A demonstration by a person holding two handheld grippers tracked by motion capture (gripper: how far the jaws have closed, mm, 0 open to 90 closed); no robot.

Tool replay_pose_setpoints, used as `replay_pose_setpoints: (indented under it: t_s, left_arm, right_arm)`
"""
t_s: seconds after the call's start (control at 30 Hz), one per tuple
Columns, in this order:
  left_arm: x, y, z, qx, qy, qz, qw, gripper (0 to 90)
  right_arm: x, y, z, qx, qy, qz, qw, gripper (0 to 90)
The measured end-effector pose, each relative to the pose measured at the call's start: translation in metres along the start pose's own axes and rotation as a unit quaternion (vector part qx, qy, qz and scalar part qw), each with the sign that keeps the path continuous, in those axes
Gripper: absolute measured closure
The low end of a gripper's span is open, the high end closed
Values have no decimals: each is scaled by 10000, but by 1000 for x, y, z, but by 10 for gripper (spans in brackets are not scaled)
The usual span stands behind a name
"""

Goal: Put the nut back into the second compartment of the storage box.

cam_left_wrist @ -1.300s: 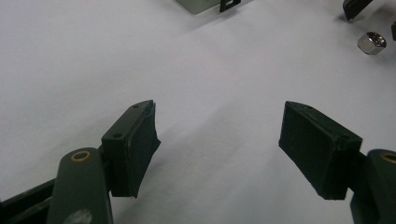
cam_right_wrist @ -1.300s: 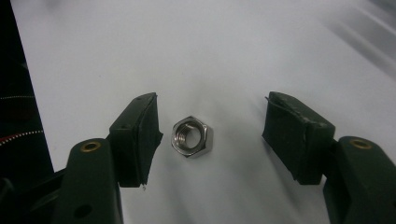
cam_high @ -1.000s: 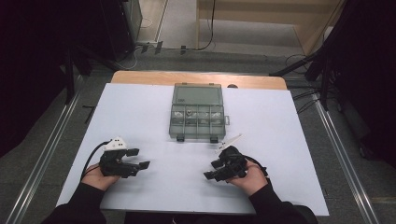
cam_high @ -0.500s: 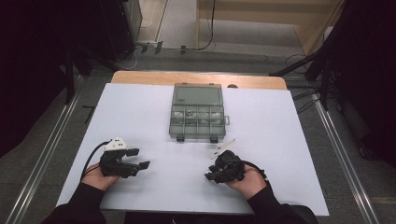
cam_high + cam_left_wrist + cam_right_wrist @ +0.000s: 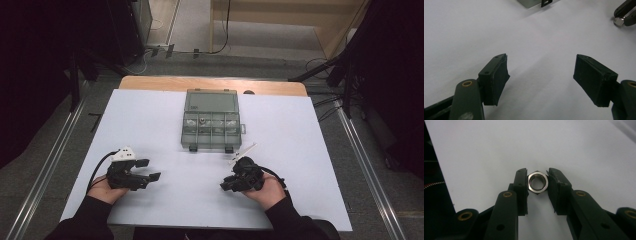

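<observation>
Your right tongs (image 5: pixel 537 182) have just been closing, and their pads now press a steel hex nut (image 5: pixel 538 182) from both sides, its bore facing the camera that rides on them. Seen from above, those right tongs (image 5: pixel 229 184) sit low over the white counter (image 5: pixel 150 125), near its front edge and well in front of the organizer box (image 5: pixel 210 120), a little to its right. In the left gripper view the nut (image 5: pixel 618 21) glints at the tip of that far pair, top right.

Your left tongs (image 5: pixel 541 75) stand wide apart with nothing between the pads, just bare counter beneath. From above they (image 5: pixel 150 170) rest near the front edge too, well left of the box and well apart from the right pair.

The box, a clear grey plastic case with its lid shut, lies at the middle of the counter toward the far side; small parts show in its row of compartments. A thin white strip (image 5: pixel 242 151) lies just in front of the box's right corner, between box and right hand (image 5: pixel 265 190).
</observation>
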State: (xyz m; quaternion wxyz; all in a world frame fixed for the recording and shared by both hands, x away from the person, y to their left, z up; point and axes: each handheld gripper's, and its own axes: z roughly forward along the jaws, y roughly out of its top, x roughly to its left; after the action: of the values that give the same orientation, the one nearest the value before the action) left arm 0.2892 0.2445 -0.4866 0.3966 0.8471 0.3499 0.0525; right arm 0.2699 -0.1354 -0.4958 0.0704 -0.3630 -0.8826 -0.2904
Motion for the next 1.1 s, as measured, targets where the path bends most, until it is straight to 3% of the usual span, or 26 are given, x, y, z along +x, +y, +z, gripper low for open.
replay_pose_setpoints:
  t_s: [0.3,1.1]
  left_arm:
    - [0,1,0,-17,-16,-15,10000,272]
    - [-1,1,1,-17,-43,-25,10000,272]
  right_arm:
    - [-10,5,-7,-222,275,253,9991,713]
    - [-23,36,-14,-467,362,376,9975,712]
